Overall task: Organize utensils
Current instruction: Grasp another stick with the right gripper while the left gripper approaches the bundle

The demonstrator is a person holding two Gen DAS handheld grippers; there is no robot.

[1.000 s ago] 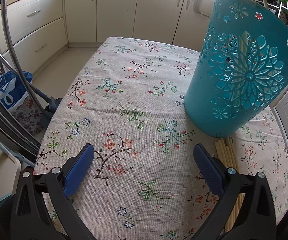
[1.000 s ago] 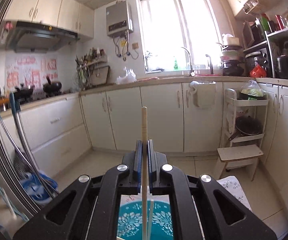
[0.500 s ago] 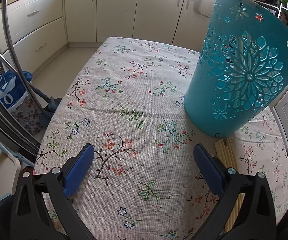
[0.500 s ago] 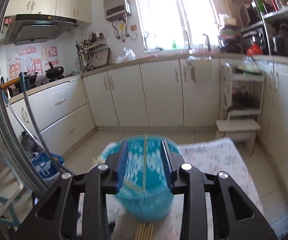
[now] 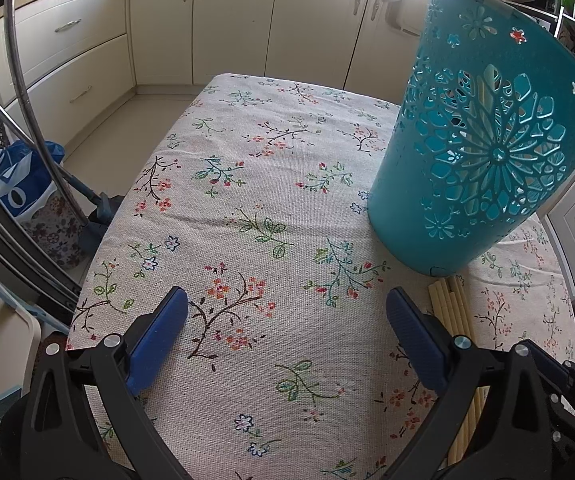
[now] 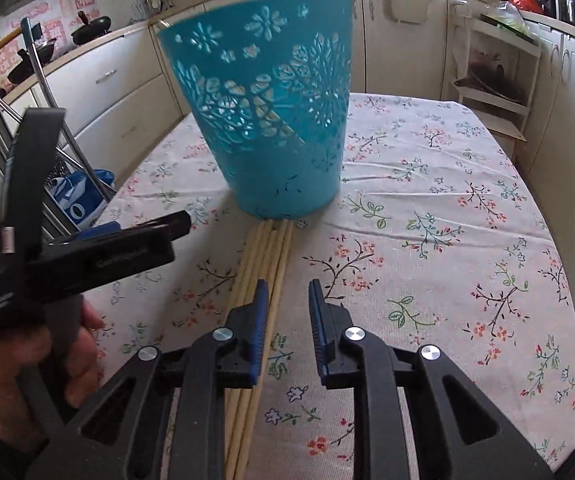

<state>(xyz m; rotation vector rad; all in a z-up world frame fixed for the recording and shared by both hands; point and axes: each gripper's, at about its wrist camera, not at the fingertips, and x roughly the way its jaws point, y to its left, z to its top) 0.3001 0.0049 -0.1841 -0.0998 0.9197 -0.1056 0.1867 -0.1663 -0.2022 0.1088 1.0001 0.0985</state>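
A teal cut-out basket (image 5: 483,152) (image 6: 271,120) stands upright on the flowered tablecloth (image 5: 271,184). Pale chopsticks show through its holes (image 5: 487,96). A bundle of several more chopsticks (image 6: 263,256) (image 5: 451,312) lies on the cloth, its far ends against the basket's foot. My right gripper (image 6: 287,304) hovers over the near part of this bundle, jaws closing, with no stick pressed between the pads. My left gripper (image 5: 287,308) stays wide open over bare cloth, left of the bundle. A hand holds it at the left of the right wrist view (image 6: 99,256).
Cream kitchen cabinets (image 5: 231,20) line the far side. Left of the table stand a metal chair frame (image 5: 27,92) and a blue bag (image 5: 15,184) on the floor. A white shelf rack (image 6: 491,80) stands behind the table on the right.
The right gripper held a chopstick upright over the basket, opened and let it go, then swung down to the bundle on the table. The left gripper has not moved.
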